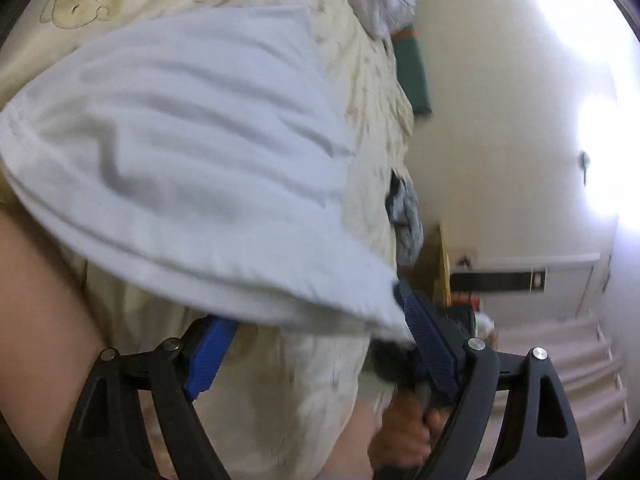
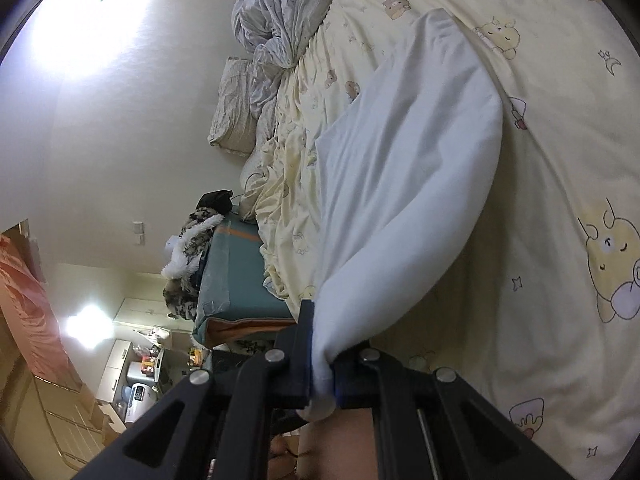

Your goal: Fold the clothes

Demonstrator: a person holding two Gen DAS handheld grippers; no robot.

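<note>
Left wrist view: the left gripper stands spread, empty, its pads just under the white garment's hem, which spans across them. Right wrist view: the right gripper pinches the garment's corner; cloth runs away over the bed.

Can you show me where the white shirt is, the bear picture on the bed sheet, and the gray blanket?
white shirt (image 2: pixel 400 200): right wrist view, on the cloth's middle.
bear picture (image 2: pixel 612 268): right wrist view, on the bear's face.
gray blanket (image 2: pixel 280 12): right wrist view, on its crumpled middle.
</note>
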